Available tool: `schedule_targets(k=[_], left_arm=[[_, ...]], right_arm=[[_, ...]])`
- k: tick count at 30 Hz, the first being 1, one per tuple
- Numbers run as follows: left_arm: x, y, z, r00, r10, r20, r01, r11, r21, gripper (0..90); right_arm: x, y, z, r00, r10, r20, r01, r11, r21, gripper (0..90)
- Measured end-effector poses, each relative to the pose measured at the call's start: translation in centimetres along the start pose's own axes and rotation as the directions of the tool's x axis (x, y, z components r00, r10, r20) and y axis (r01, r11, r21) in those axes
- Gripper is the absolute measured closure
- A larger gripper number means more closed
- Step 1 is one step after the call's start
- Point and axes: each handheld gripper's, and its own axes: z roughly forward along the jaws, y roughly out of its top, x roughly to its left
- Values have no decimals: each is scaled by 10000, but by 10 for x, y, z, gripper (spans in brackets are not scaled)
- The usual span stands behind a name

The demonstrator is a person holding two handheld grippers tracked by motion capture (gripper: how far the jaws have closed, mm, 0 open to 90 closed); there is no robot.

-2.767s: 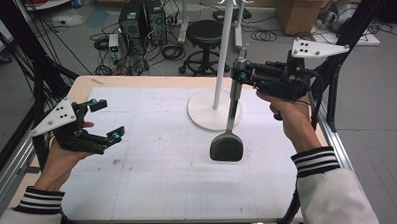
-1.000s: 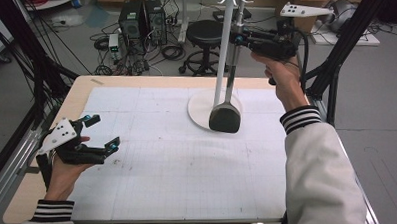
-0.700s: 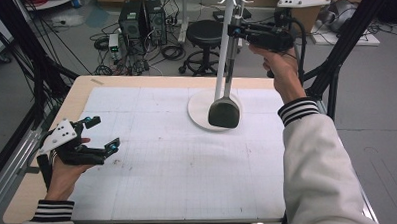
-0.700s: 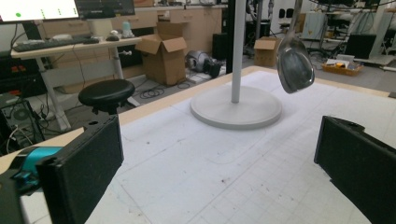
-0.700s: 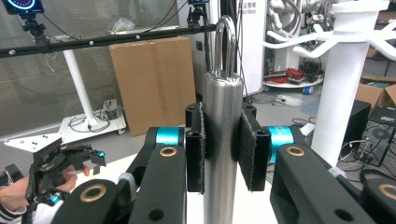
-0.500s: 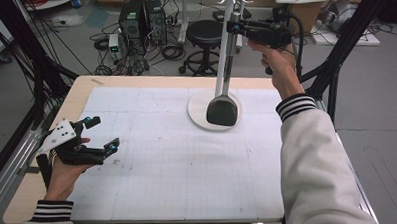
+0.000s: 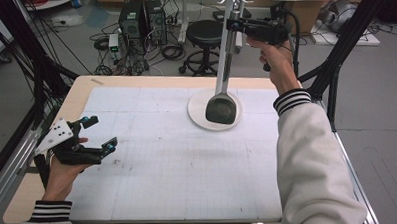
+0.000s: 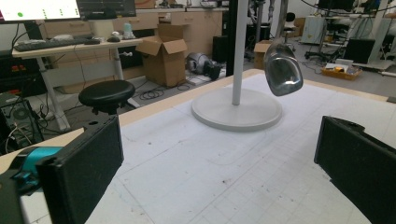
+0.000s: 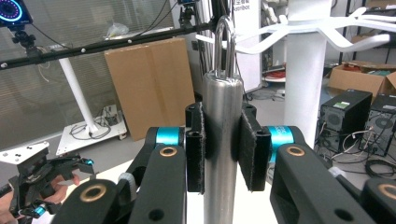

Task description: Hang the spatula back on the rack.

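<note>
- We see the ladle (image 9: 223,140) as polished metal, its handle smooth and glossy.
- We note the right claw (image 9: 223,147) has matt black plastic jaws with rough dark pads.
- We see a smooth white rack (image 7: 215,110).
- The bench (image 7: 153,158) carries a matt white sheet on pale wood.

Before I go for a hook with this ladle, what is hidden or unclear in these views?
- Ladle handle middle: in the right gripper view the right gripper pads cover it.
- Hanging loop versus rack hooks: their gap in depth cannot be judged.
- Rack top: cut off by the high view's upper edge.
- Rack pole: cut off at the top of the left gripper view.
</note>
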Motion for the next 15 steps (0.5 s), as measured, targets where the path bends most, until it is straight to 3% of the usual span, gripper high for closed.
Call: schedule_targets(k=[15], left_arm=[[2,-1,0,10000,-57,-29,58,10000,23,17]], right_arm=[[-9,-3,9,9999,17,167,-18,10000,36,747]])
